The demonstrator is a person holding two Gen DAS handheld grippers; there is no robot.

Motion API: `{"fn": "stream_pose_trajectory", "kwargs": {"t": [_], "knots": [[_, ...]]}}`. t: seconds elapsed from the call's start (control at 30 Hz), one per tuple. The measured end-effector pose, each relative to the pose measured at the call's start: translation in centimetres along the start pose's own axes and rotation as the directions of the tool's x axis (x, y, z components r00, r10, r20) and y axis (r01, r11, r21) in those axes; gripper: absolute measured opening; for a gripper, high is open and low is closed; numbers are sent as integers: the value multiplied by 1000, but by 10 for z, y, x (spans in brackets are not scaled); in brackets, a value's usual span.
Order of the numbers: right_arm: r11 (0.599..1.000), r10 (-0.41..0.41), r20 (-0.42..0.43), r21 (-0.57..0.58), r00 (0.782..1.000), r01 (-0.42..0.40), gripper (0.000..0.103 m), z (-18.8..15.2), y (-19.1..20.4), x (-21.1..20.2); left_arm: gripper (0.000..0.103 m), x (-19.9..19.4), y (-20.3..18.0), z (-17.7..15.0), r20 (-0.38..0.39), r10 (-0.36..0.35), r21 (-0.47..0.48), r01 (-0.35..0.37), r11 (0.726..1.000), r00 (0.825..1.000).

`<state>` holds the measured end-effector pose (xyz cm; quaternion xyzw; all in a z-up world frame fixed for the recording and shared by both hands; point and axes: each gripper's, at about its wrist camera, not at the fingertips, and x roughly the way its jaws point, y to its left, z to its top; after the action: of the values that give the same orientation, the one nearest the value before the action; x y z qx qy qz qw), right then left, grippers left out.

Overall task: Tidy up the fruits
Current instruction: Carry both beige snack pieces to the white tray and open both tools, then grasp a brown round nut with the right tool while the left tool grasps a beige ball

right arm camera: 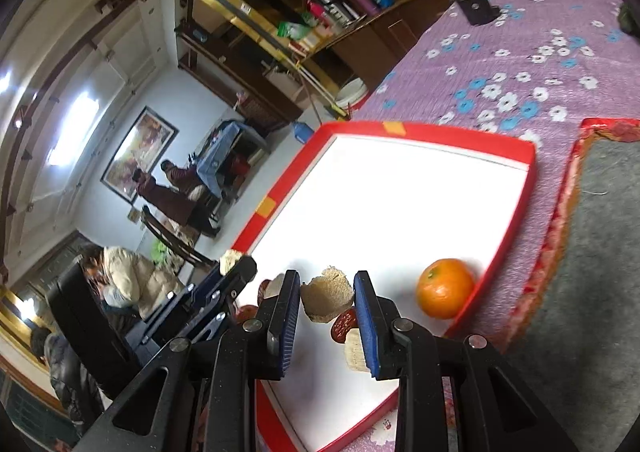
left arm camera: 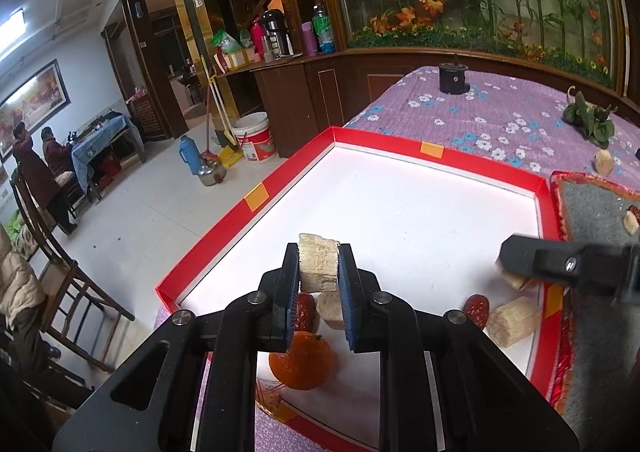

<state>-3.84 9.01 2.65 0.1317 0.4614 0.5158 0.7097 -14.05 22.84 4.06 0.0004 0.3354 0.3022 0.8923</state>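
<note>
A pale cane chunk (left arm camera: 319, 263) is clamped between the pads of the left gripper (left arm camera: 319, 284), above the red-rimmed tray (left arm camera: 256, 194). A second chunk (right arm camera: 327, 294) is gripped by the right gripper (right arm camera: 327, 316). Below the fingers an orange (left arm camera: 302, 362) and red dates (left arm camera: 476, 308) are seen. Delivery is judged underway; lowering and release are called for next.

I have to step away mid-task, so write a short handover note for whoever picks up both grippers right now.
Left gripper: shut on a pale sugarcane chunk, held above the red-rimmed tray.
Right gripper: shut on another cane chunk, also over the tray.
In the tray: an orange, red dates and more cane pieces.
Left: set both chunks down, then fetch the piece on the purple cloth and the ones on the grey mat.
</note>
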Motion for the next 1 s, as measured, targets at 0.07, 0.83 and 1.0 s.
{"fn": "stream_pose_trajectory", "kwargs": {"t": [0.07,0.83,1.0], "knots": [[1000,-10,-32,-19,999,10,27,-2,1,11,18,3,-1,-1,-8,6,3,-6,1000,1000],[999,-4,114,48,993,-2,38,-3,-33,-49,57,-37,-39,8,54,-6,85,1,996,999],[995,-78,158,75,984,67,39,-20,-56,-100,57,-51,-67,7,69,-59,148,48,988,996]]}}
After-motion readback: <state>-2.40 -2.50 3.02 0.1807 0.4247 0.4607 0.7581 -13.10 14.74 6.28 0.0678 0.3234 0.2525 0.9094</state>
